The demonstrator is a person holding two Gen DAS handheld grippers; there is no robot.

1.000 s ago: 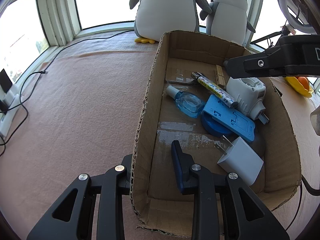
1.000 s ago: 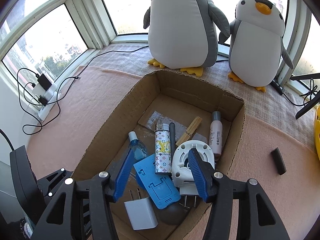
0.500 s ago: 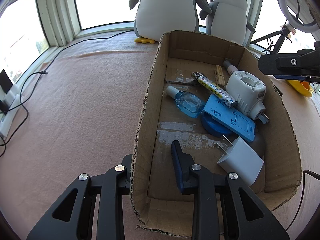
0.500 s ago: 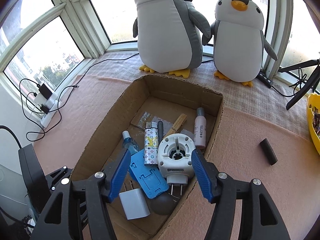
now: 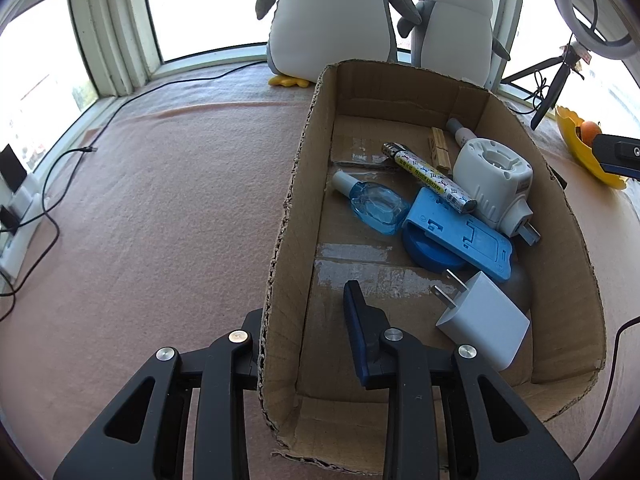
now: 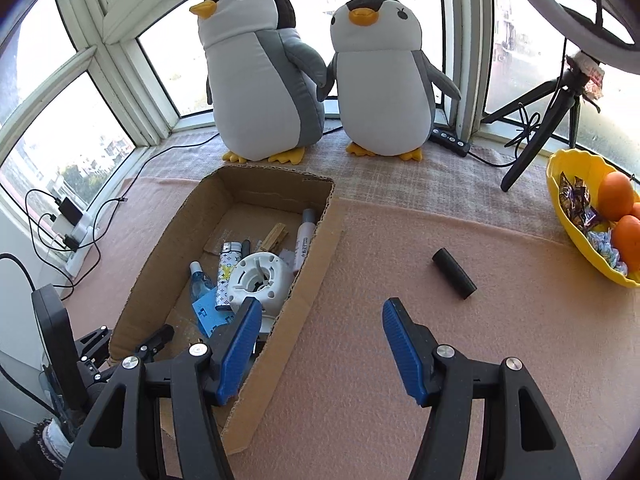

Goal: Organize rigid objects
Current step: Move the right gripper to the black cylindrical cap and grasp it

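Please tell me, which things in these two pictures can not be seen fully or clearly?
- Left wrist view: round blue lid, mostly under the blue stand.
- Left wrist view: left gripper's outer finger, tip behind the cardboard box wall.
- Right wrist view: white charger, hidden by the right gripper.

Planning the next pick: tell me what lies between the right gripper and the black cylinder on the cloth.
Nothing: the right wrist view shows only bare pink cloth between the open right gripper and the black cylinder.
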